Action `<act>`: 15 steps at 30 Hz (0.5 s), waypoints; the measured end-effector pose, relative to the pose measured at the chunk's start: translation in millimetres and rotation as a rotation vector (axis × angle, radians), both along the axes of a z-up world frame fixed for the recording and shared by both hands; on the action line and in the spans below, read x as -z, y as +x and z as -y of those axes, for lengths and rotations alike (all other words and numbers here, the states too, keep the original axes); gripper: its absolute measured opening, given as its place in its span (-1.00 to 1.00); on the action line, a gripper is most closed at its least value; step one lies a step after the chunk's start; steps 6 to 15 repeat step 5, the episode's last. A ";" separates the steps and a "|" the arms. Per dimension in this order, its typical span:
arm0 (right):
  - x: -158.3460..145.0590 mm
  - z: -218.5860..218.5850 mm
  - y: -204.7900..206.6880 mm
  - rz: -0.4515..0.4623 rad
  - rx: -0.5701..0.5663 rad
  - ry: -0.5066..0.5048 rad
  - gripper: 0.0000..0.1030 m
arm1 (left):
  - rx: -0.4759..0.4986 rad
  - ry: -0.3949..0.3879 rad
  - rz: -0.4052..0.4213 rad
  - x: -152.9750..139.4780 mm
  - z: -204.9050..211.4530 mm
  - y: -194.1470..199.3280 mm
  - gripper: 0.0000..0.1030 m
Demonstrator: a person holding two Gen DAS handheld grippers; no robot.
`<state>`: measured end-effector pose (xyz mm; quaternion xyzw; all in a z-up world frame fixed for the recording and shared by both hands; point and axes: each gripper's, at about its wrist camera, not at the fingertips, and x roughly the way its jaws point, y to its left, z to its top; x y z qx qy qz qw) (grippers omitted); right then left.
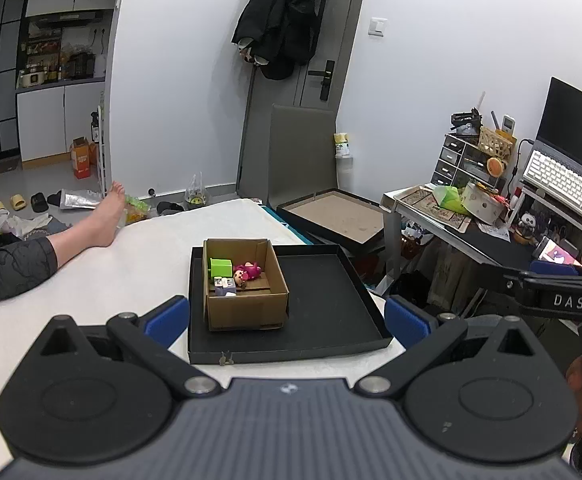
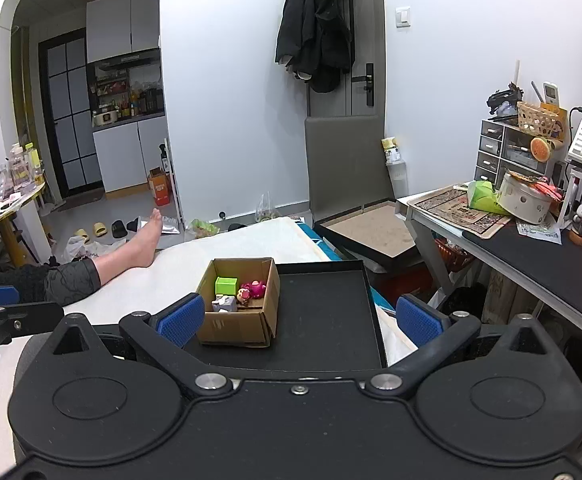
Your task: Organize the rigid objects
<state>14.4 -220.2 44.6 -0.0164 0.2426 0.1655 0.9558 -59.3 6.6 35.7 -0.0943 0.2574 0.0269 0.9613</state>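
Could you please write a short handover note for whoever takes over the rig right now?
Left claw: open, empty, held back from the tray.
Right claw: open, empty, likewise held back.
The cardboard box stands in the left part of the black tray, which lies on the white surface.
Inside the box: green block, pink plush figure, small grey-purple toy.
Done: three items appear sorted into the box; the rest of the tray is bare.
Left: no loose items show near the tray; check beyond these views before stopping.

black grippers (image 1: 287,314) with blue finger pads (image 1: 169,319), silver screws, "das" lettering.
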 end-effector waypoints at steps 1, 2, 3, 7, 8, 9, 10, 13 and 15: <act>0.2 0.5 0.2 -0.001 0.001 0.001 1.00 | 0.000 0.004 0.001 0.1 0.2 -0.3 0.99; 0.5 1.1 0.8 -0.002 0.002 0.002 1.00 | 0.000 0.010 0.002 0.2 0.5 -1.3 0.99; 0.9 1.8 1.7 -0.005 0.002 0.002 1.00 | 0.000 0.015 0.002 0.2 1.8 -0.7 0.99; 1.7 2.8 1.9 -0.006 0.002 0.001 1.00 | 0.007 0.022 -0.002 -0.1 3.6 0.6 0.99; 1.7 2.8 1.9 -0.006 0.002 0.001 1.00 | 0.007 0.022 -0.002 -0.1 3.6 0.6 0.99; 1.7 2.8 1.9 -0.006 0.002 0.001 1.00 | 0.007 0.022 -0.002 -0.1 3.6 0.6 0.99; 1.7 2.8 1.9 -0.006 0.002 0.001 1.00 | 0.007 0.022 -0.002 -0.1 3.6 0.6 0.99; 1.7 2.8 1.9 -0.006 0.002 0.001 1.00 | 0.007 0.022 -0.002 -0.1 3.6 0.6 0.99; 1.7 2.8 1.9 -0.006 0.002 0.001 1.00 | 0.007 0.022 -0.002 -0.1 3.6 0.6 0.99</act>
